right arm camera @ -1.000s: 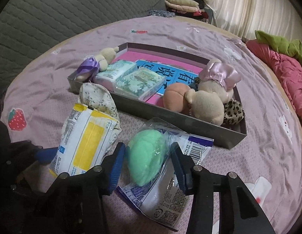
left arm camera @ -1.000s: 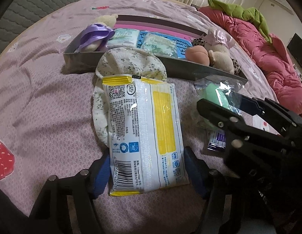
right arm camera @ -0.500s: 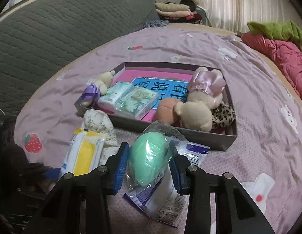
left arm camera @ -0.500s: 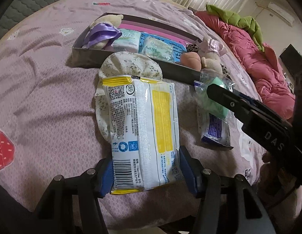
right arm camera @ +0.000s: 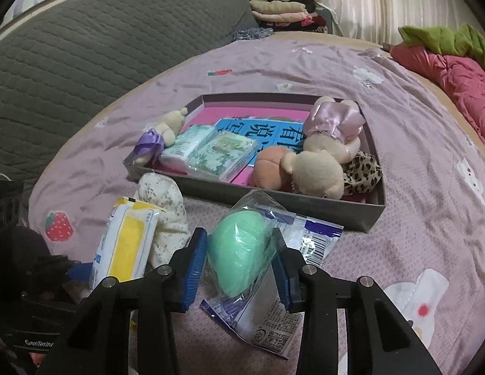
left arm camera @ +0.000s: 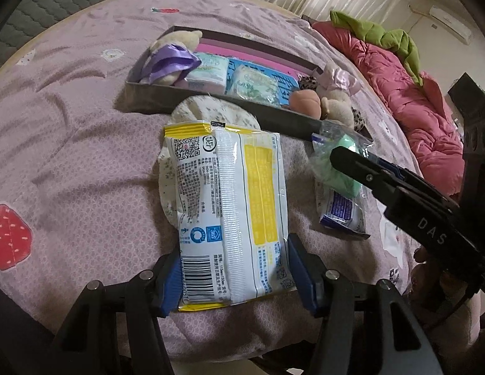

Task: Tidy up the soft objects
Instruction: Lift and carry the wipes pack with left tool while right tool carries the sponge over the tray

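Since a second ago both tongs have squeezed in and lifted a little. The left gripper (left arm camera: 234,276) is clamped on the white and yellow pack (left arm camera: 229,212), which lies over a flowery pouch (left arm camera: 211,114). The right gripper (right arm camera: 239,268) is clamped on the green sponge bag (right arm camera: 242,250). Both sit on the purple bedspread (left arm camera: 70,143), just beside the near edge of the grey tray (right arm camera: 305,209) holding teddy bears (right arm camera: 320,168) and tissue packs (right arm camera: 217,153)
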`<state>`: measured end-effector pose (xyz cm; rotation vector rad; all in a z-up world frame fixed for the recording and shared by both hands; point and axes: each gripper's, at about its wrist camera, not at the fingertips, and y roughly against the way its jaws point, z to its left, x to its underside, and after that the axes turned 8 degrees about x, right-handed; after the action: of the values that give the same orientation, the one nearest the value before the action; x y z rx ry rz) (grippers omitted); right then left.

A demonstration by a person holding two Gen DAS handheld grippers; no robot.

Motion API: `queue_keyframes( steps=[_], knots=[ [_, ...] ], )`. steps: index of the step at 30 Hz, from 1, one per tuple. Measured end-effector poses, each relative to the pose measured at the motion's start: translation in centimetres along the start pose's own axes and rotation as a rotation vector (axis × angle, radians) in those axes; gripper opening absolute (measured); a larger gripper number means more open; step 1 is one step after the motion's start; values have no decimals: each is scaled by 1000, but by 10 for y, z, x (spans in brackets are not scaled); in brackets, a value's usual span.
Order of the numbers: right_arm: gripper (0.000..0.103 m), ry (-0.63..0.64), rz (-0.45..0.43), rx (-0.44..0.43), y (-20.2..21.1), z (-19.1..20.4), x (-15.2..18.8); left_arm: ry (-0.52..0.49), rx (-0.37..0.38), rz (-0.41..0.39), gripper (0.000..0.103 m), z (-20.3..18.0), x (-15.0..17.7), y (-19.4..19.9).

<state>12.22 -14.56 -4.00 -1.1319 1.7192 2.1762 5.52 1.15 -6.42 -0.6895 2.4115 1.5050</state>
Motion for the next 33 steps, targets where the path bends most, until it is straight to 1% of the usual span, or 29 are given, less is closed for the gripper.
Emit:
queue_keyframes(
  steps=[3, 7, 11, 14, 22, 26, 28, 33],
  knots=[
    [41, -7, -32, -14, 8, -1, -2, 3, 7, -16, 60, 1, 0, 8],
    [41, -17, -40, -21, 11, -2, -3, 24, 19, -30, 60, 8, -1, 15],
    [41, -28, -39, -25, 12, -3, -5, 50, 3, -28, 60, 17, -2, 15],
    [41, -41, -36, -33, 12, -5, -5, 65, -2, -41, 61, 21, -3, 19],
    [41, -37, -44, -41, 12, -3, -6, 96, -44, -74, 61, 34, -6, 28],
    [41, -32, -48, -42, 13, -3, -6, 88, -54, -97, 61, 35, -10, 31],
    [41, -35, -47, -45, 12, -3, -6, 66, -59, -122, 61, 35, -14, 34],
    [41, -41, -51, -45, 12, -2, -7, 29, -72, -135, 61, 38, -25, 30]
  ],
)
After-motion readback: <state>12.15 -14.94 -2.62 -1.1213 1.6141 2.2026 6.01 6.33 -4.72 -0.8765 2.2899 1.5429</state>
